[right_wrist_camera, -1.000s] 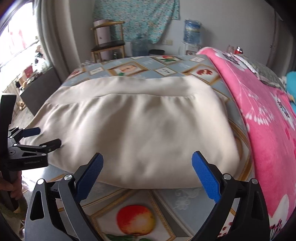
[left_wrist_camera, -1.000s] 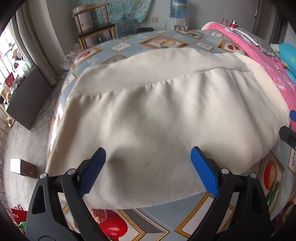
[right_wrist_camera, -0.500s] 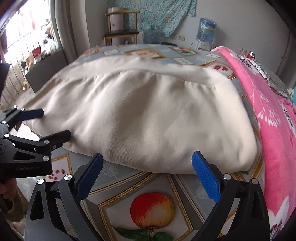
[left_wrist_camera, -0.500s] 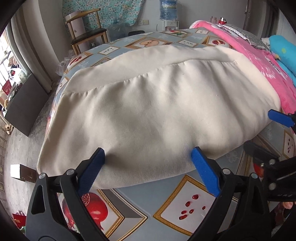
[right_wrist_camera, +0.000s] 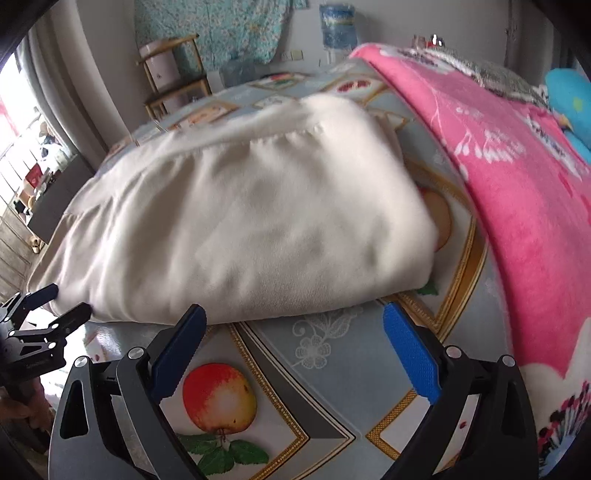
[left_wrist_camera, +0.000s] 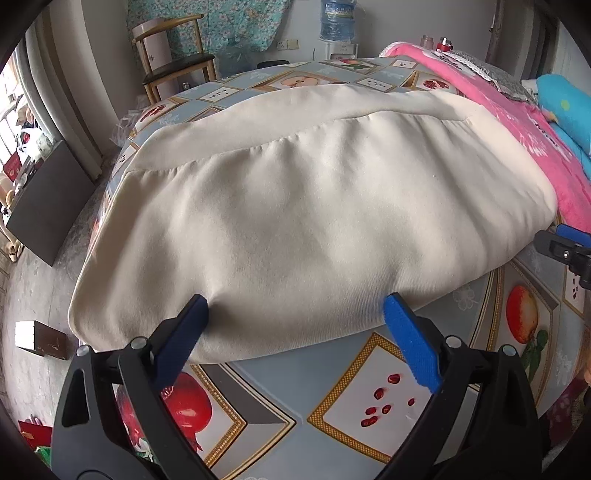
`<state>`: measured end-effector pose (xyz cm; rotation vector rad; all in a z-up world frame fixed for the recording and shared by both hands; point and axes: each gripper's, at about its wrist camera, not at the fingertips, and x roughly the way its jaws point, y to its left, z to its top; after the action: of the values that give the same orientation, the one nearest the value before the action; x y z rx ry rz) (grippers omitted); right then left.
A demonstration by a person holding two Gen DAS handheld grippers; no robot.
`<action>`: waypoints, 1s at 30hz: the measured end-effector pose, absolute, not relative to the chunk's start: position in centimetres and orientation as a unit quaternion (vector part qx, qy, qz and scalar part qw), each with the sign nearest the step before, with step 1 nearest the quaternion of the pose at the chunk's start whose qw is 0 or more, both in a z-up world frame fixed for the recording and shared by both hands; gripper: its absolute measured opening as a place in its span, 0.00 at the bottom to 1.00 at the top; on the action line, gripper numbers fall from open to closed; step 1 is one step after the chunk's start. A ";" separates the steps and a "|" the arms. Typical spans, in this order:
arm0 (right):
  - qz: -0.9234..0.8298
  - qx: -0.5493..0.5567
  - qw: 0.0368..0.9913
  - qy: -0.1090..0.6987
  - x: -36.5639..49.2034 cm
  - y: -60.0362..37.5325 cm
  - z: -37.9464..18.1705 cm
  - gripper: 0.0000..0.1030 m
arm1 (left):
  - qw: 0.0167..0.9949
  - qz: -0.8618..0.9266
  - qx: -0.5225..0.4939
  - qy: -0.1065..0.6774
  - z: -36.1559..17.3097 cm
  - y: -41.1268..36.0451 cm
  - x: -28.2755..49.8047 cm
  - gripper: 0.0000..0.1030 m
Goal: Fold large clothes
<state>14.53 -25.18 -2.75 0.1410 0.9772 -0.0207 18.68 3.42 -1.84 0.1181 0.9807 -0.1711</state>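
A large cream garment (left_wrist_camera: 314, 214) lies folded on a bed with a fruit-patterned sheet (left_wrist_camera: 332, 402). It also shows in the right wrist view (right_wrist_camera: 240, 229). My left gripper (left_wrist_camera: 295, 314) is open and empty, its blue pads just at the garment's near edge. My right gripper (right_wrist_camera: 293, 325) is open and empty, just short of the garment's near right edge. The right gripper shows at the right edge of the left wrist view (left_wrist_camera: 565, 247). The left gripper shows at the left edge of the right wrist view (right_wrist_camera: 48, 314).
A pink blanket (right_wrist_camera: 517, 192) lies along the right side of the bed. A wooden chair (left_wrist_camera: 173, 70) and a water dispenser (left_wrist_camera: 338, 22) stand at the far wall. A dark cabinet (left_wrist_camera: 44, 206) stands on the floor to the left.
Both grippers have stayed open. The left one moved slightly closer to the garment's near edge. The right one shifted to the right, toward the garment's right corner.
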 end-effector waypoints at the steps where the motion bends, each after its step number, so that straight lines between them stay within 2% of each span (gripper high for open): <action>1: -0.010 0.062 0.883 0.465 14.4 -25.1 -2.4 0.91 | 0.878 -0.081 0.054 0.469 -1.6 3.5 18.7 0.90; 15: 0.045 0.030 0.922 0.384 11.3 -21.3 3.9 0.94 | 0.926 -0.075 0.006 0.369 5.5 5.5 14.5 0.90; 22: 0.016 0.005 0.945 0.326 9.0 -20.6 7.2 0.94 | 0.933 -0.066 -0.031 0.353 8.4 6.3 13.1 0.93; 30: -0.024 -0.026 0.949 0.313 6.5 -19.7 7.5 0.94 | 0.943 -0.053 -0.015 0.328 10.1 5.2 12.0 0.93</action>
<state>6.48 -19.72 7.48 -0.0538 0.6364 -0.0478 12.03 5.22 10.08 -0.0304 0.6688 -0.1081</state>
